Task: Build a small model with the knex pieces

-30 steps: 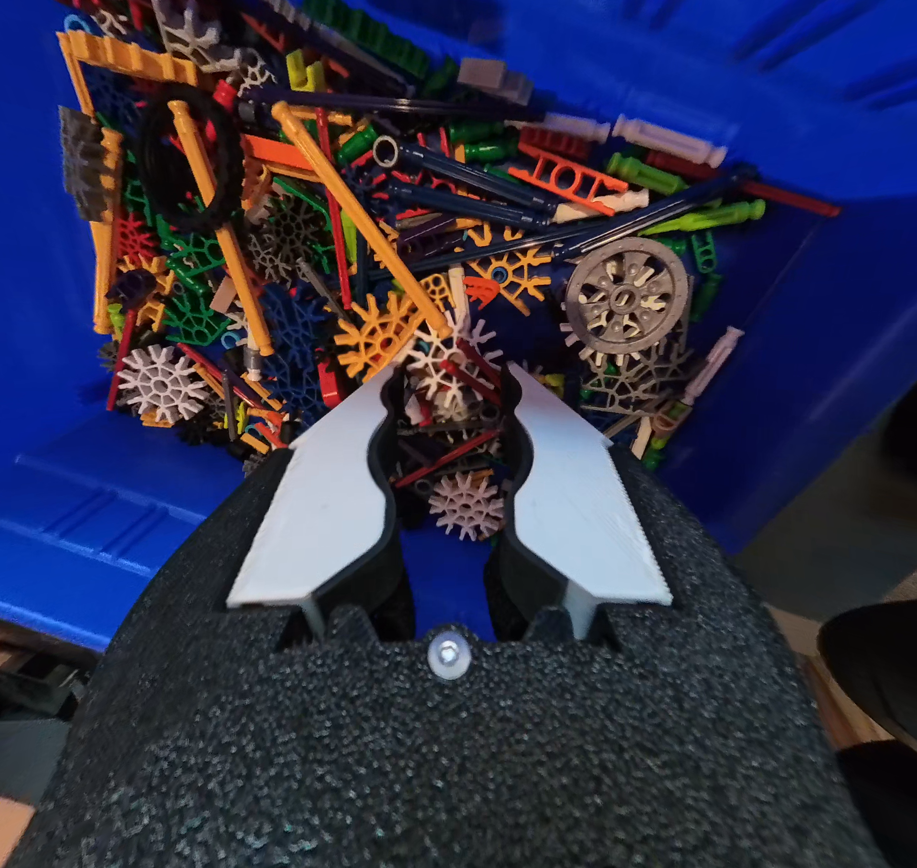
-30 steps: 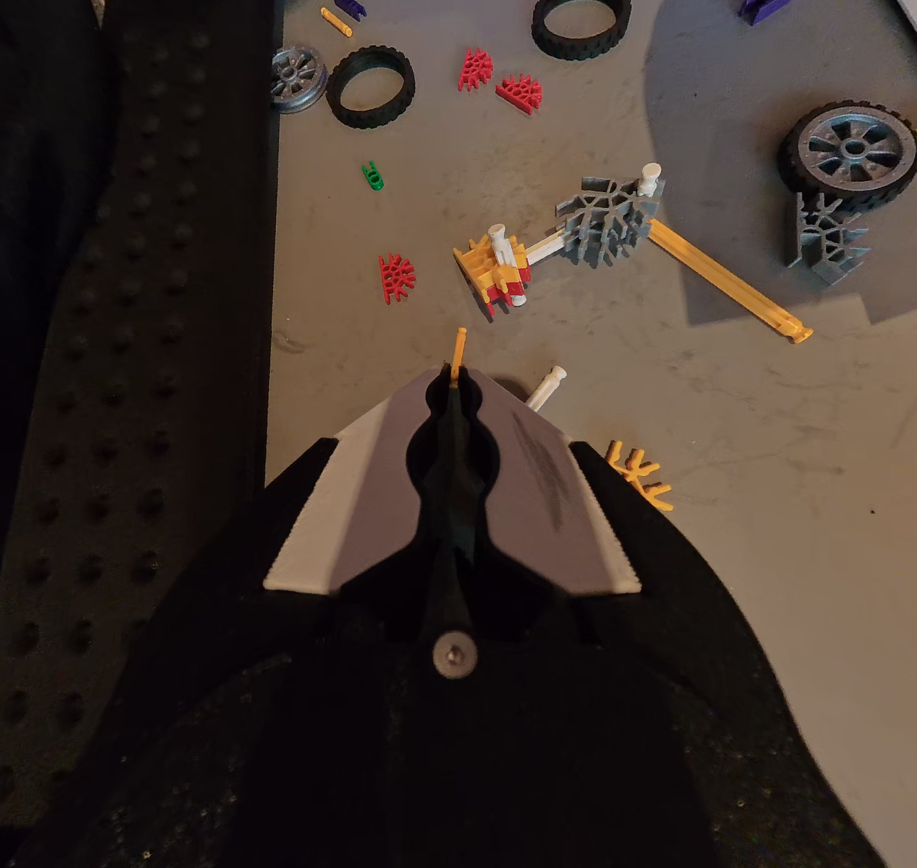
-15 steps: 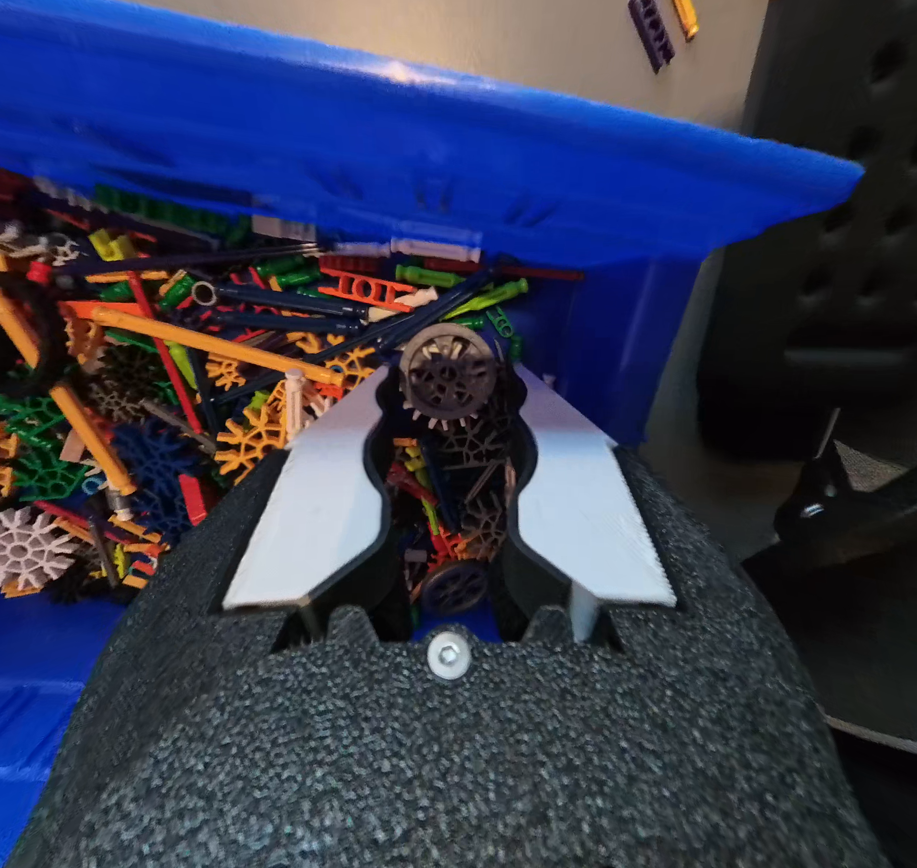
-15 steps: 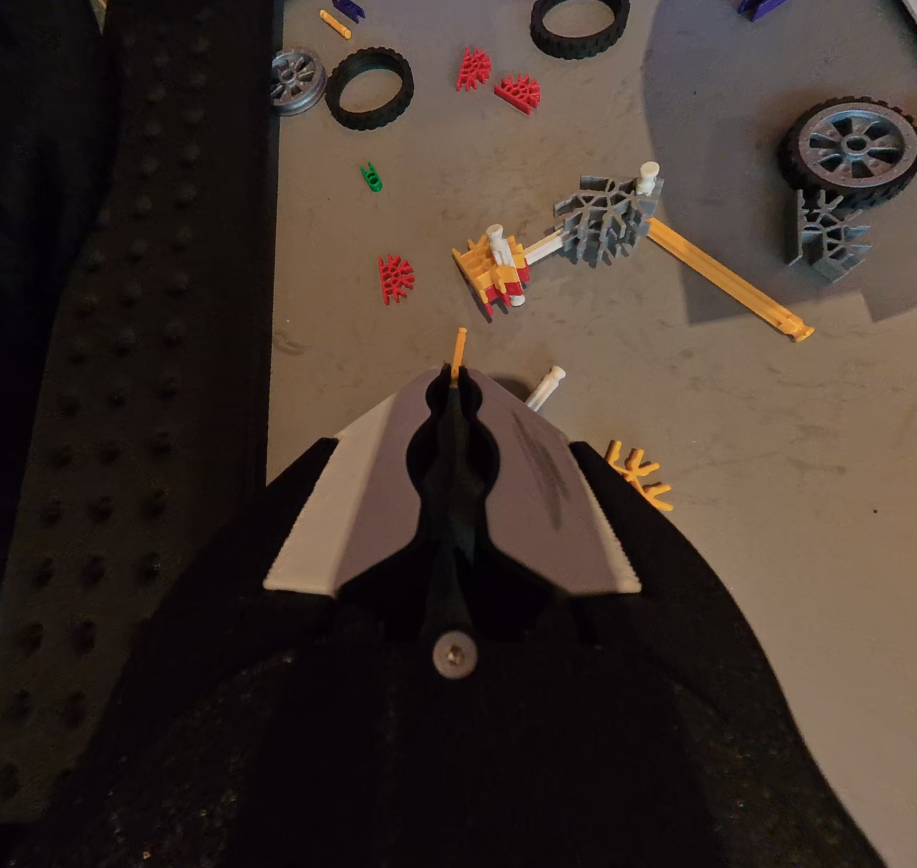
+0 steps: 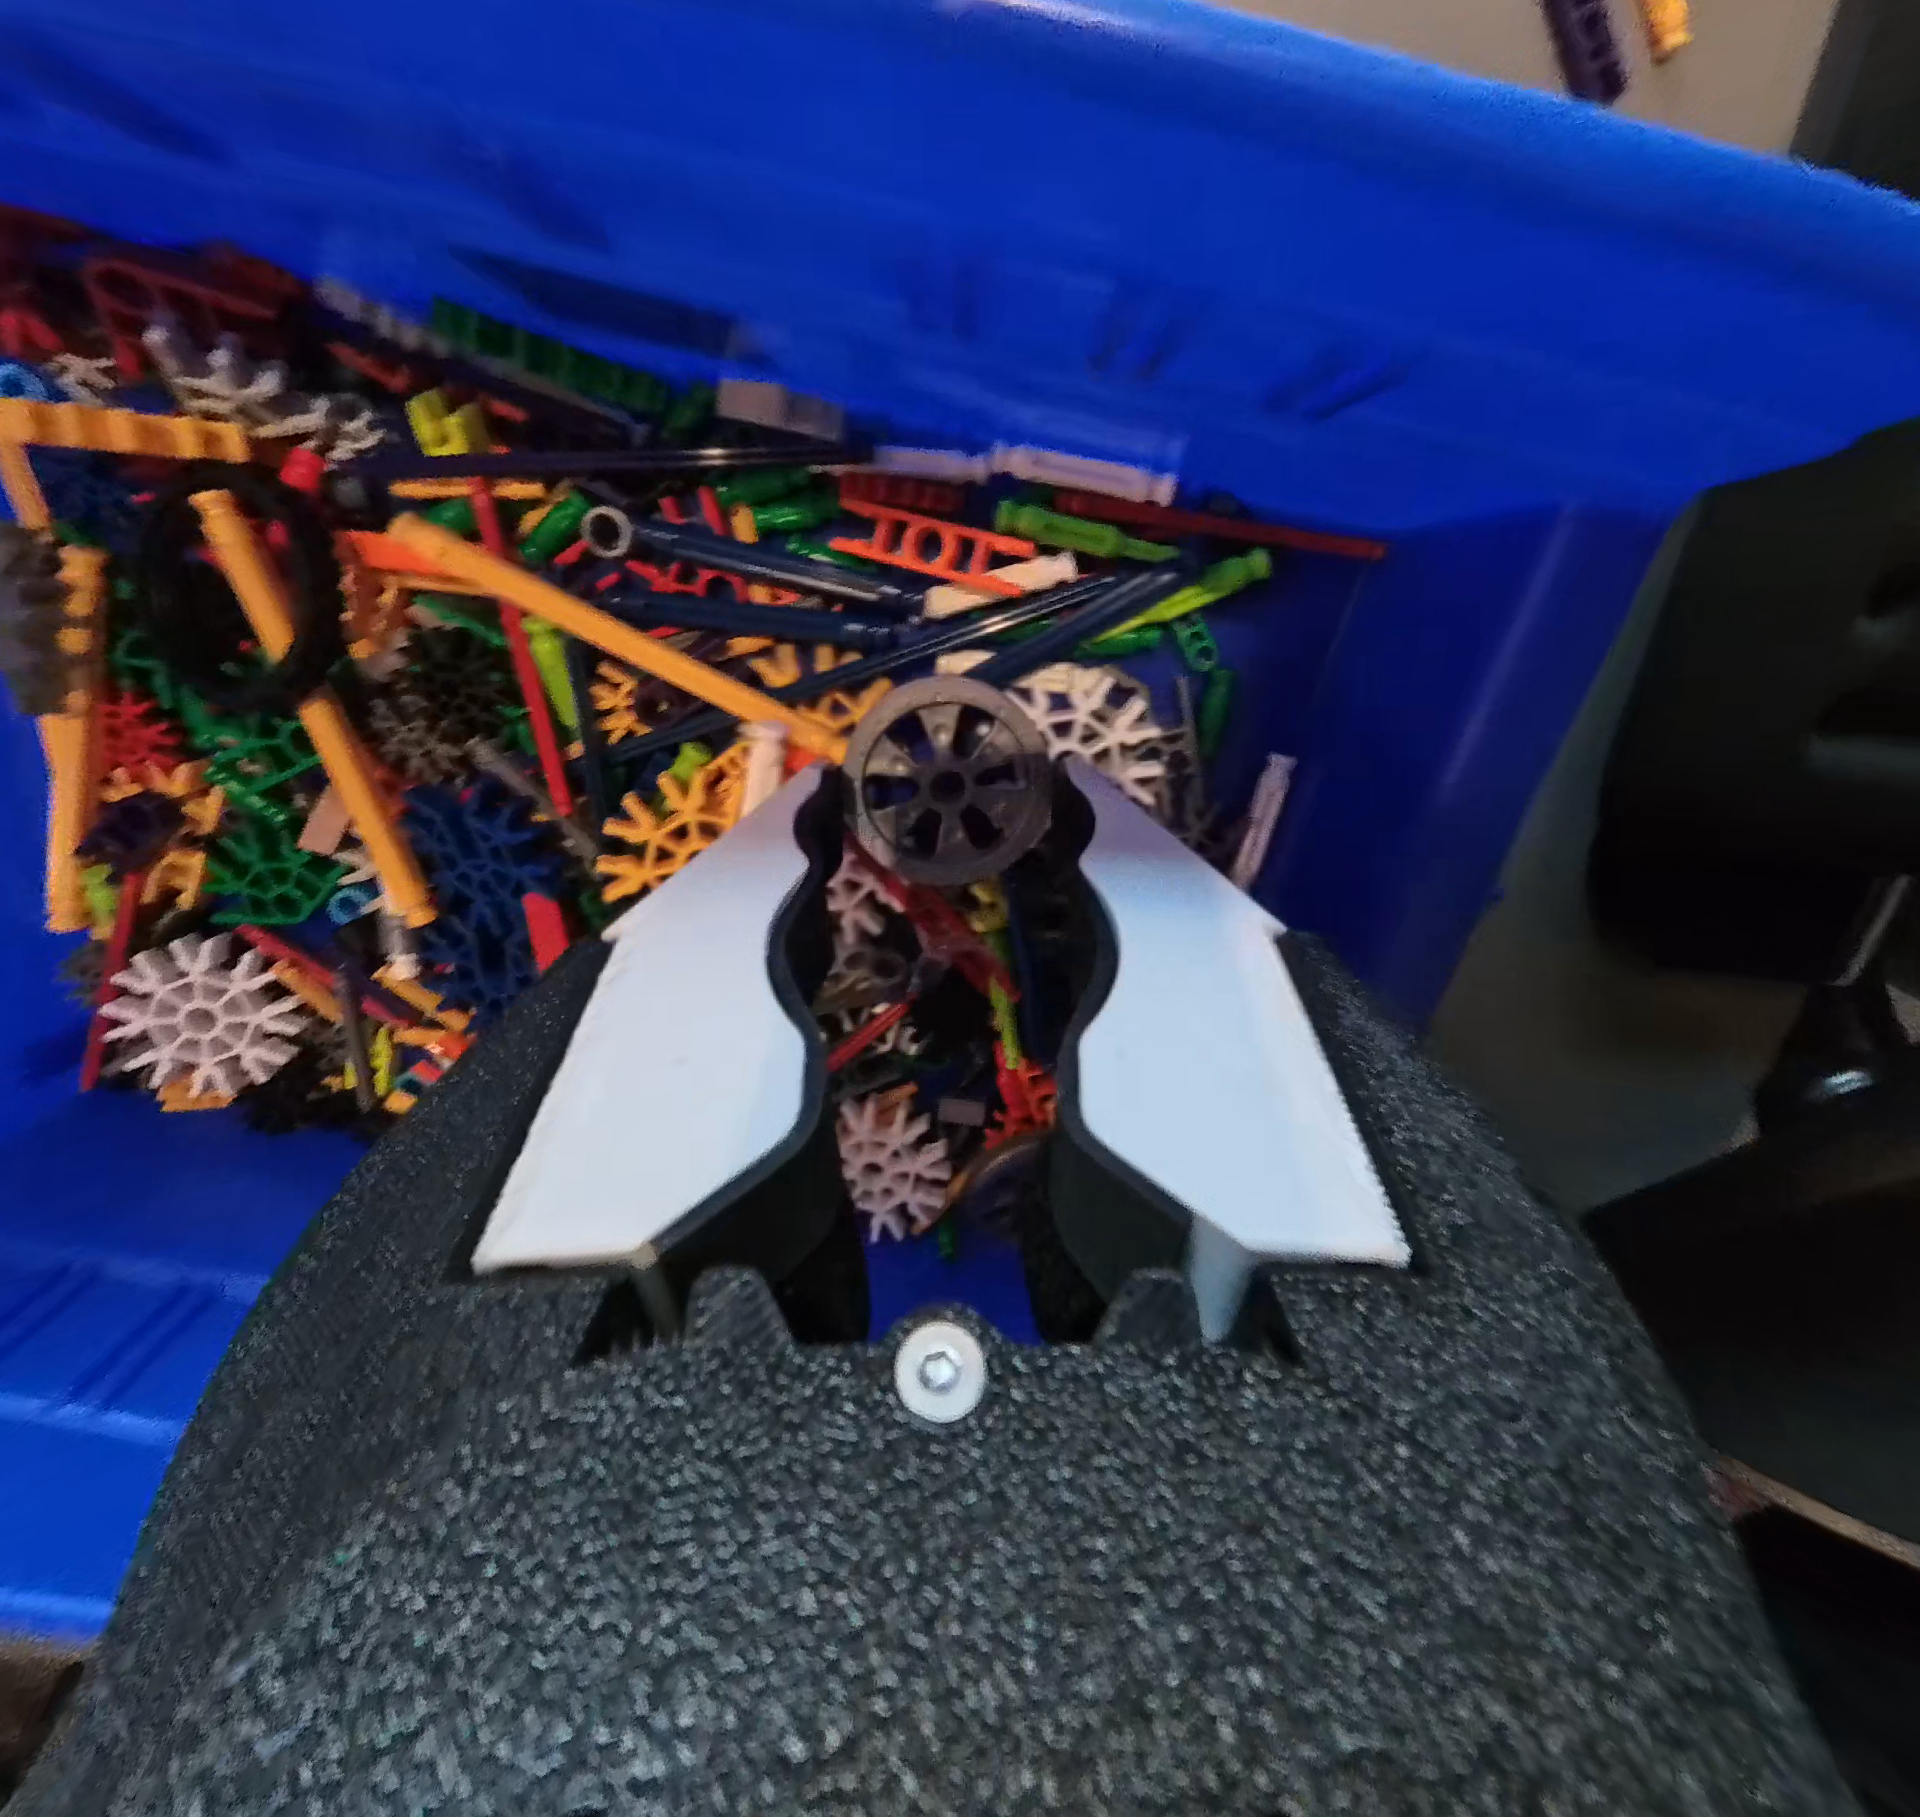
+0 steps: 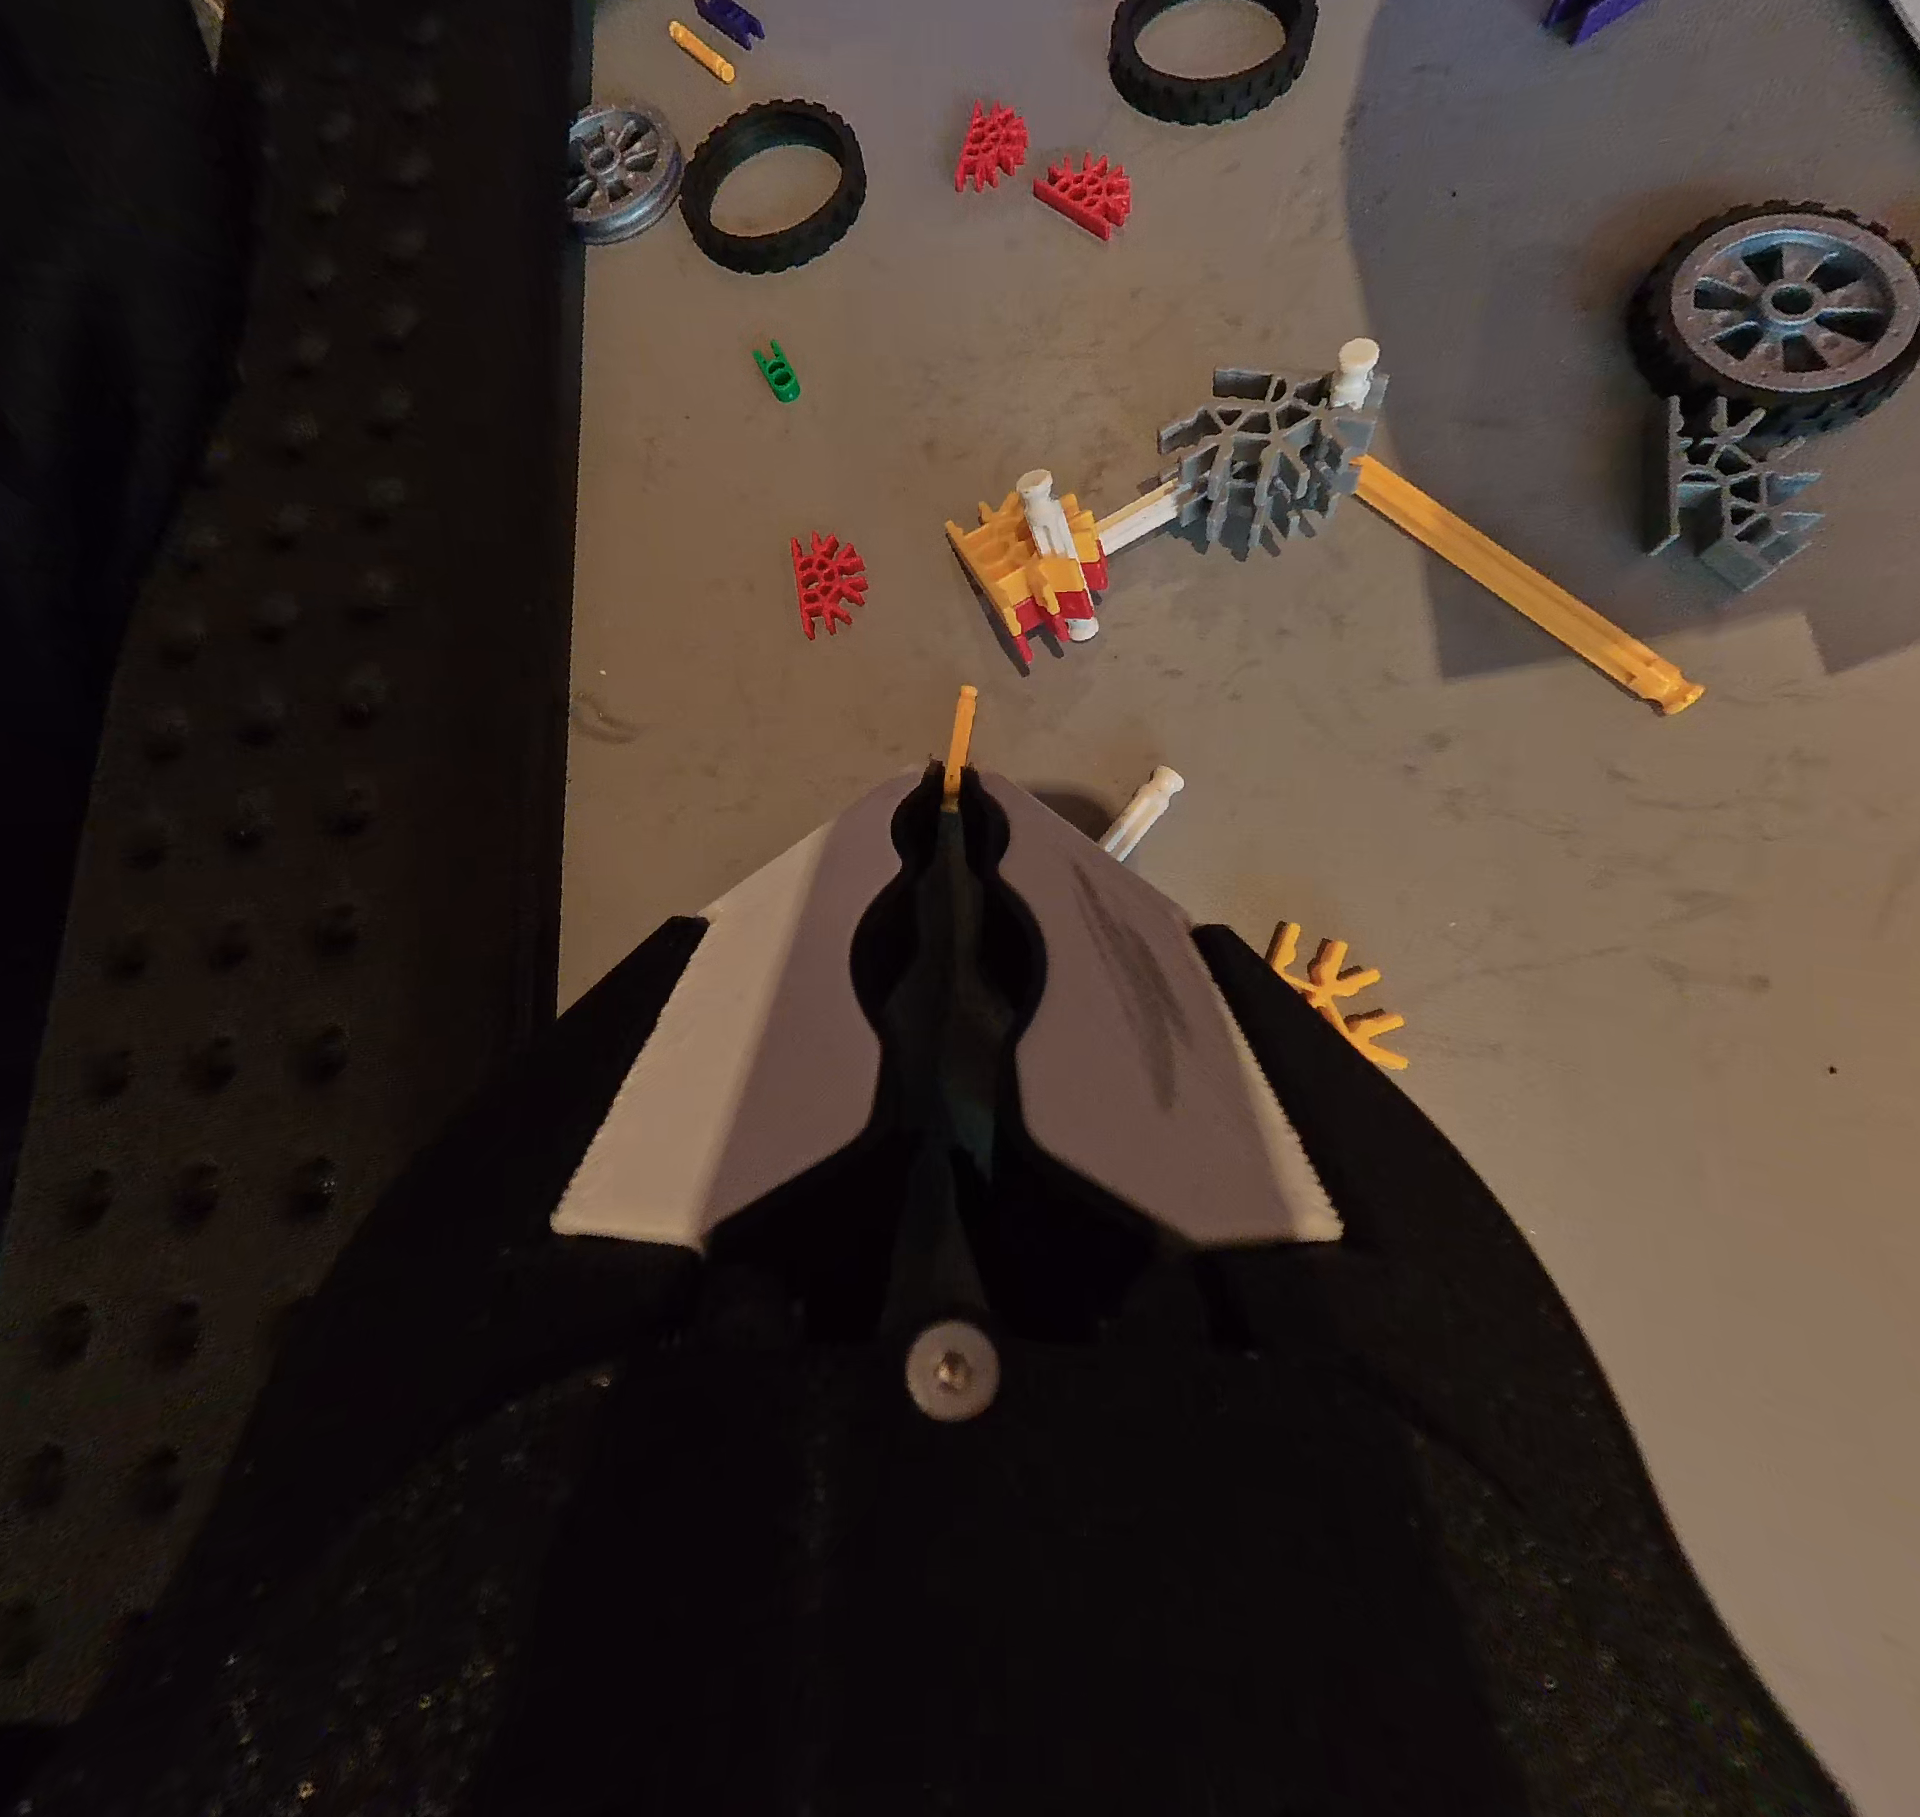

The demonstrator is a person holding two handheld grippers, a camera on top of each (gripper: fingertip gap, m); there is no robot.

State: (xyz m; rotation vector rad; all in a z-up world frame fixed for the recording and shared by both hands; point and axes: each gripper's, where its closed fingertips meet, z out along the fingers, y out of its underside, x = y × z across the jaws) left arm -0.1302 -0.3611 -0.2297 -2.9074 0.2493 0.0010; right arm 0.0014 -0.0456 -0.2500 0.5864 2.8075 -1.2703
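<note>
My left gripper (image 5: 948, 803) is shut on a grey spoked wheel hub (image 5: 940, 780) and holds it at the fingertips, above the pile of rods and connectors (image 5: 468, 728) in the blue bin (image 5: 935, 261). My right gripper (image 6: 954, 780) is shut on a thin yellow rod (image 6: 961, 723) whose end sticks out past the tips, low over the grey table. A white rod (image 6: 1143, 811) lies just right of its tips. A small assembly of yellow, red and grey connectors with a long yellow rod (image 6: 1174, 510) lies ahead of it.
On the table lie two black tyres (image 6: 774, 186) (image 6: 1212, 32), a grey hub (image 6: 618, 169), a tyred wheel (image 6: 1787, 313), a grey connector (image 6: 1730, 500), red connectors (image 6: 828, 583), and an orange connector (image 6: 1335, 998). A black studded mat (image 6: 312, 624) borders the left. My hands' fingertips stand some 35 centimetres from each other.
My left gripper closed around the grey wheel hub and lifted it off the pile; a white connector that lay beneath it now shows. My right gripper has not moved.
</note>
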